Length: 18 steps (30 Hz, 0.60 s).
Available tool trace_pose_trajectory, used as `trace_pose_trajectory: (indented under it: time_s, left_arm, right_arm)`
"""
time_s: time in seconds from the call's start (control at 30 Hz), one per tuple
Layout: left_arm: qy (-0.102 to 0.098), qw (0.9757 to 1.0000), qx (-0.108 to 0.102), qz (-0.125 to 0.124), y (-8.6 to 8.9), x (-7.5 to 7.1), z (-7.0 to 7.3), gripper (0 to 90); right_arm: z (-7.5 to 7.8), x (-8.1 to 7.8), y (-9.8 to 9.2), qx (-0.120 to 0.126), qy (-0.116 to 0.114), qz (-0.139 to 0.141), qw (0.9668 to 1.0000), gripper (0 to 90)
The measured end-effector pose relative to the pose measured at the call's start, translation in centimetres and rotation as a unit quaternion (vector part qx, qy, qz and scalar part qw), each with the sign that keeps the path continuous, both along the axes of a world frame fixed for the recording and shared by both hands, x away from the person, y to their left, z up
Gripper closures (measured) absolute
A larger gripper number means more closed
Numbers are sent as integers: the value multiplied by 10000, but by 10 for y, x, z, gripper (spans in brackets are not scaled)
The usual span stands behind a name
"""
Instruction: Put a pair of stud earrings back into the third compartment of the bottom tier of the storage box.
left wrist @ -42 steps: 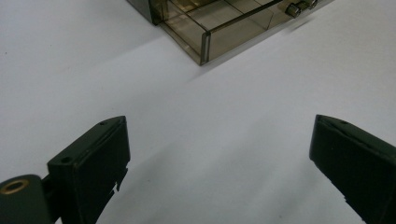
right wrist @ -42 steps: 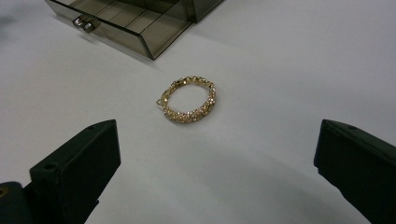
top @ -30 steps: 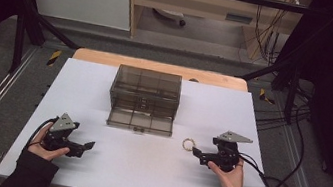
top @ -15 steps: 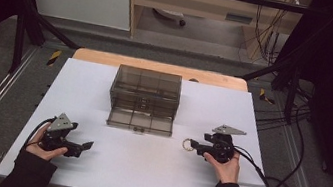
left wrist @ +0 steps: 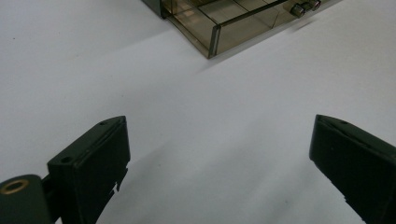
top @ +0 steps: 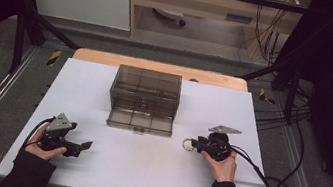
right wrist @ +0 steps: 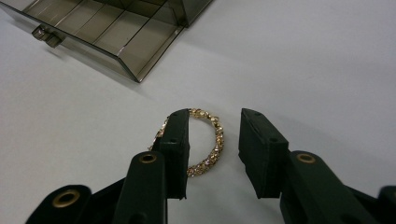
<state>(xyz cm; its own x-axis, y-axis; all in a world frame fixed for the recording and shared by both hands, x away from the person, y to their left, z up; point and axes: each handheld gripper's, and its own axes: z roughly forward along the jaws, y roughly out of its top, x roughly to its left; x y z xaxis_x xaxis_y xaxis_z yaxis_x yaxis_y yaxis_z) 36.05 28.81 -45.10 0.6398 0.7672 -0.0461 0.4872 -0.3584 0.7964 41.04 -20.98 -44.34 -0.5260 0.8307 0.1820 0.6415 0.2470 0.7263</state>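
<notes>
**Right Gripper Closing Around Bracelet**

At the 4 o'clock side of the white table (top: 103, 93), the right gripper (right wrist: 215, 140) rests low with its jaws partly closed; they have just been closing. The gold bracelet (right wrist: 215, 140) lies flat between them, one jaw over its left arc, the other just clear of it. The open drawer (right wrist: 107, 35) of the smoked organiser (top: 145, 90) lies at 11 o'clock. At 8 o'clock, the left gripper (left wrist: 219, 154) stands wide open, holding nothing.
</notes>
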Motion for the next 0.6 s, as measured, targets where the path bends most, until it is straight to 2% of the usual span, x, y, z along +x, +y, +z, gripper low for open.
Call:
trace_pose_trajectory:
  time_s: [0.33, 0.6]
  left_arm:
    - [-12, 10000, -10, -10, 0, -1, 0, 51]
    - [-7, 10000, -19, -14, -1, -1, 0, 51]
  right_arm:
    - [-2, 1, 1, 2, 89, -98, 9999, 749]
    - [-5, 2, 2, -5, 152, -130, 9998, 786]
